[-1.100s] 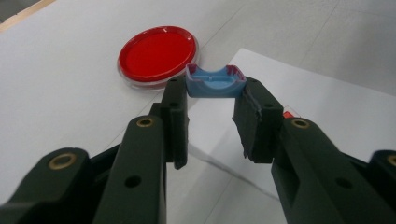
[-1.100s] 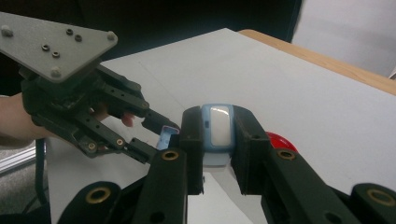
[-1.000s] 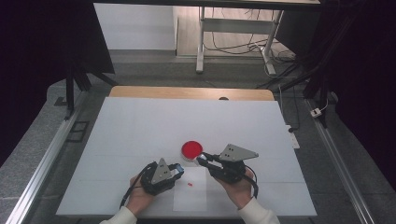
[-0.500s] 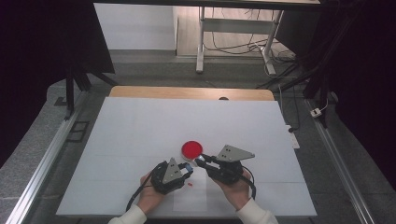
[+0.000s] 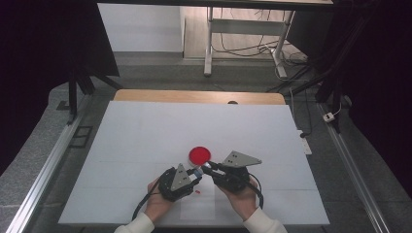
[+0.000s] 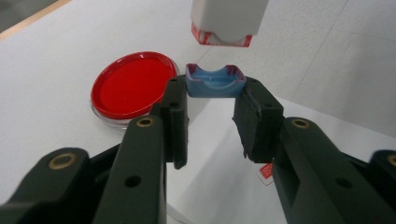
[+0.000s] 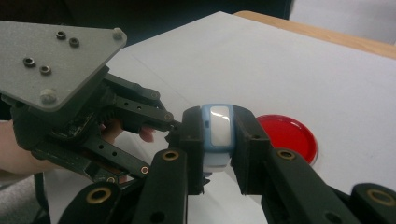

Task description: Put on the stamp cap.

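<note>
My left gripper [image 6: 215, 89] is shut on a small blue cap [image 6: 215, 82]. Just beyond the cap hangs a white body [image 6: 225, 18] with a red-and-white rim, a narrow gap between them. In the right gripper view my right gripper [image 7: 218, 119] is shut on that small white and blue object [image 7: 218, 133], with the left gripper's jaws reaching in from the left. From above, the left gripper [image 5: 196, 172] and right gripper [image 5: 207, 168] meet tip to tip just in front of a red round dish [image 5: 199, 155], also the red dish [image 6: 132, 86] beside the left jaw.
The white table [image 5: 145, 131] has a wooden strip [image 5: 194, 96] along its far edge. A tiny red scrap [image 5: 198, 192] lies on a sheet of paper [image 5: 199, 206] under the hands. Metal rails run down both sides of the table.
My left gripper has edged a little to the right, closer to the right gripper. The right gripper and the red dish have stayed where they were.
</note>
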Available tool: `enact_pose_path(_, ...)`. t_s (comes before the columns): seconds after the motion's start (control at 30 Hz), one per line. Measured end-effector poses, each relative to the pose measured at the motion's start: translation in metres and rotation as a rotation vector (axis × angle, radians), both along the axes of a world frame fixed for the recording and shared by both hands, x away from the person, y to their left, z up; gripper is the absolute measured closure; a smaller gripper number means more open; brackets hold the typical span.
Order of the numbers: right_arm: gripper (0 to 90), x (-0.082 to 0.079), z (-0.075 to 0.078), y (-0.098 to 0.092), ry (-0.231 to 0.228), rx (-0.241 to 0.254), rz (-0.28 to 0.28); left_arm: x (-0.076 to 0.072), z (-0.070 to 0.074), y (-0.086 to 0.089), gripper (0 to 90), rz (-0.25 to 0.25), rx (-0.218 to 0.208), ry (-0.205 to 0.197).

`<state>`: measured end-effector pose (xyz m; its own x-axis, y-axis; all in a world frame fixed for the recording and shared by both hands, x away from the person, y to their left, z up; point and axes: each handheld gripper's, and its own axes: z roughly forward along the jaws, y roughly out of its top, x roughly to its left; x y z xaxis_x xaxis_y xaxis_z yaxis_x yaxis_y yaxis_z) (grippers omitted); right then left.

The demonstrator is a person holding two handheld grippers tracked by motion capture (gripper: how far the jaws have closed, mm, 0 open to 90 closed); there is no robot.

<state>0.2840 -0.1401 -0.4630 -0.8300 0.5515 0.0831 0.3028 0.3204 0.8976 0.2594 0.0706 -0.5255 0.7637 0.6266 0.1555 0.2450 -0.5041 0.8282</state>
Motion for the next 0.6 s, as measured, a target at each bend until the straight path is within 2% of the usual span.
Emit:
enact_pose_path(0.13, 75.5, 0.0005, -0.0011, 0.0002, 0.023, 0.02, -0.014, -0.0005, 0.0008, -0.0002, 65.4, 0.001, -0.005, -0.005)
enact_pose_path(0.6, 75.5, -0.0004, -0.0042, 0.0043, 0.065, 0.039, -0.048, -0.0021, 0.0019, -0.0025, 65.4, 0.01, -0.005, -0.028)
